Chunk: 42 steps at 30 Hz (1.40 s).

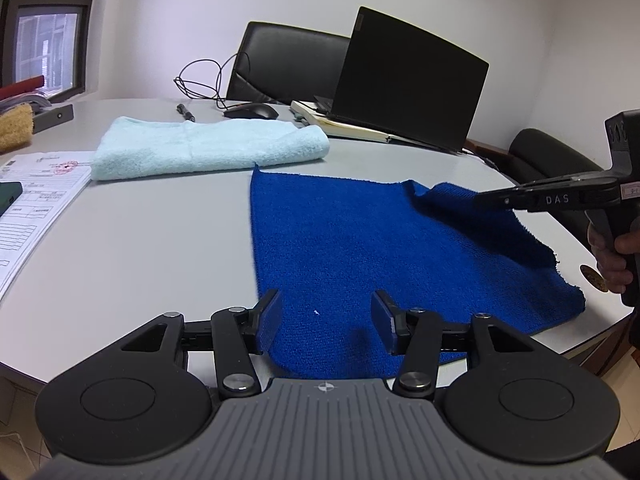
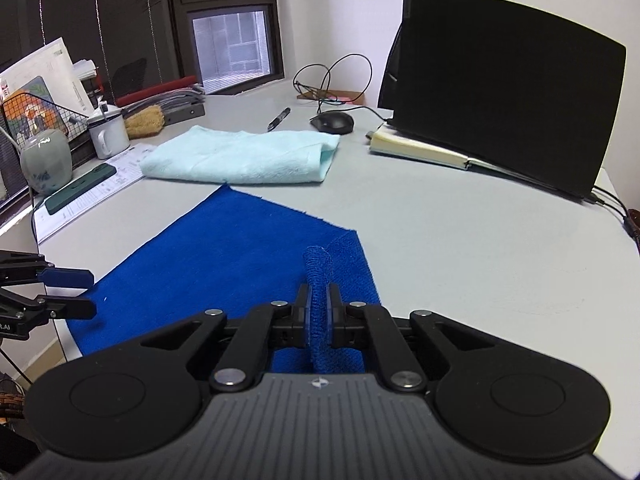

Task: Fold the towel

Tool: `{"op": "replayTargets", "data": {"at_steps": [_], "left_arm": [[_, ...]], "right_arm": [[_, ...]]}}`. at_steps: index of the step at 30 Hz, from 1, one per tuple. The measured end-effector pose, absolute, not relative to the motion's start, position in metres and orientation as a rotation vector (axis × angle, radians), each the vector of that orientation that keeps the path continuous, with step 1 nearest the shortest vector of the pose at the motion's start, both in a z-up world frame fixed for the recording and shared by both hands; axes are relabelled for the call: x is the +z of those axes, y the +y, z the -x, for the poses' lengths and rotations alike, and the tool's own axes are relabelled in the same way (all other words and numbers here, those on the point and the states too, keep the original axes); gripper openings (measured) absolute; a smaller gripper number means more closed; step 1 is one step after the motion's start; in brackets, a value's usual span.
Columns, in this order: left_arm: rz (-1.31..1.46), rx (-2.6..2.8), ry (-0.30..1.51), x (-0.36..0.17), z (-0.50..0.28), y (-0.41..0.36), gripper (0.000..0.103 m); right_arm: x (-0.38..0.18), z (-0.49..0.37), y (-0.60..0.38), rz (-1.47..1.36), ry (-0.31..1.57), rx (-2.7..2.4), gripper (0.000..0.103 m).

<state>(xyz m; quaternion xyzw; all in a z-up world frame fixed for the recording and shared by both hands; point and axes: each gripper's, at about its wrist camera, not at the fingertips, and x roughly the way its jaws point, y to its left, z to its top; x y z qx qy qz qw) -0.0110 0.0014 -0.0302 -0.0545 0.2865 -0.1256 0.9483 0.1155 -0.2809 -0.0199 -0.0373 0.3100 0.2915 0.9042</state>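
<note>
Office clutter rings the pale grey surface (image 1: 160, 248): an open laptop (image 1: 408, 80), a mouse (image 1: 252, 111), printed papers (image 1: 36, 200) and a light blue towel (image 1: 208, 146) already folded at the far side.

Nearer lies the blue towel (image 1: 360, 248), the one being worked. It is spread almost flat in a single layer, its near end draped a little over the surface's near edge. No fold is laid yet, so the task looks barely begun.

The right tongs (image 2: 318, 308) are closed tight on a pinch of the blue towel's right-hand edge, near its far right corner, and that part is lifted off the surface with a ridge of cloth standing between the pads. The left tongs (image 1: 326, 320) are spread wide with nothing between them, hovering over the towel's near end close to its left edge; whether they touch the cloth cannot be told.

Left to do, by my reading: take a second grip, carry one edge across to the opposite one and flatten it.

From the left wrist view, the towel's long axis seems to run near to far, its far end pointing at the folded light blue towel.
</note>
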Motion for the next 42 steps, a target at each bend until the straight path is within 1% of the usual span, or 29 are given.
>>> {"op": "replayTargets", "data": {"at_steps": [2, 10, 11, 13, 14, 19, 23, 36, 42], "left_arm": [[0.112, -0.256, 0.582, -0.030, 0.012, 0.002, 0.053], [0.119, -0.259, 0.577, -0.032, 0.015, 0.005, 0.054], [0.120, -0.259, 0.576, -0.032, 0.015, 0.006, 0.054], [0.124, -0.261, 0.572, -0.032, 0.016, 0.007, 0.054], [0.126, -0.261, 0.569, -0.032, 0.016, 0.008, 0.054], [0.136, -0.264, 0.561, -0.032, 0.018, 0.009, 0.055], [0.137, -0.267, 0.552, -0.033, 0.020, 0.010, 0.058], [0.130, -0.271, 0.519, -0.030, 0.033, 0.027, 0.058], [0.119, -0.267, 0.525, -0.030, 0.037, 0.031, 0.058]], "right_arm": [[-0.022, -0.114, -0.278, 0.084, 0.651, 0.608, 0.008], [-0.025, -0.103, -0.265, 0.113, 0.669, 0.638, 0.014], [-0.024, -0.102, -0.264, 0.112, 0.667, 0.642, 0.016], [-0.021, -0.100, -0.263, 0.109, 0.659, 0.641, 0.030], [-0.020, -0.100, -0.263, 0.107, 0.656, 0.640, 0.031], [-0.015, -0.099, -0.262, 0.100, 0.654, 0.636, 0.031], [-0.013, -0.099, -0.261, 0.098, 0.655, 0.616, 0.031], [-0.016, -0.098, -0.238, 0.149, 0.645, 0.573, 0.031], [-0.023, -0.092, -0.221, 0.183, 0.661, 0.642, 0.030]]}}
